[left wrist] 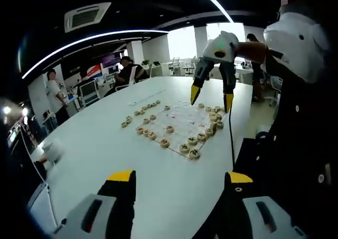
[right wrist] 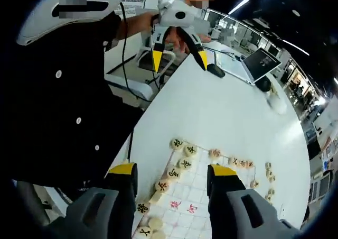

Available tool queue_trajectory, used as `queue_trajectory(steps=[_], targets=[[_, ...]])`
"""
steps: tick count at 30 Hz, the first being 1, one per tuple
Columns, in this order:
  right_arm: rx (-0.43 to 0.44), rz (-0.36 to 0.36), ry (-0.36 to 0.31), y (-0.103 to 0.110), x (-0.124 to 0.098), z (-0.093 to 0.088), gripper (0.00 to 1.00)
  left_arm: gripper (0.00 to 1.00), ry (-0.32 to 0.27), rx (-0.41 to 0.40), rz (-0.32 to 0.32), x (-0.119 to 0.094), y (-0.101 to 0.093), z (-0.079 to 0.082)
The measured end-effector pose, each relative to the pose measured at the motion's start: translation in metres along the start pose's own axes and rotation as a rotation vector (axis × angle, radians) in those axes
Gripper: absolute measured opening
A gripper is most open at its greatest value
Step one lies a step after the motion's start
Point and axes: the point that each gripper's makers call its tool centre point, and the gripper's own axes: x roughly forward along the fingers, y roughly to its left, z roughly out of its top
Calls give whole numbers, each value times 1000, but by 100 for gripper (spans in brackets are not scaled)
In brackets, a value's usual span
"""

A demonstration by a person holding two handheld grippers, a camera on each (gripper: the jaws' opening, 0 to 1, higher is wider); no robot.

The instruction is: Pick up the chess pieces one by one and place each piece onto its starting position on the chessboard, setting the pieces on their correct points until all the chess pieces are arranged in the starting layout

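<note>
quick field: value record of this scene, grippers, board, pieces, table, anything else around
left gripper: open, empty, raised over the table
right gripper: open, empty, above the board's edge
chessboard: flat on the table, near the person's side
chess pieces: round discs, a row along the board's near edge, others loose beside it
table: large, white
laptop: open, on the table's far part
bystanders: two seated people in the background
</note>
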Motion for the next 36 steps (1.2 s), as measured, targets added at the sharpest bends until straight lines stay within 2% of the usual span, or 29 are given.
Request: queue_trajectory(steps=[12,21,28,36], targets=[[-72,65,109,-11,53,-5,47,68,-2,-16,14,-4,-1,-9],[-118,112,158,-19,84,-8,40,68,13,-27,27,-10,-4,-17],[-150,117,157,-26,95,-7,33,68,16,-41,31,-13,-6,-20],[-164,130,178,-28,101,-16,30,68,20,-47,28,-11,-7,-22]])
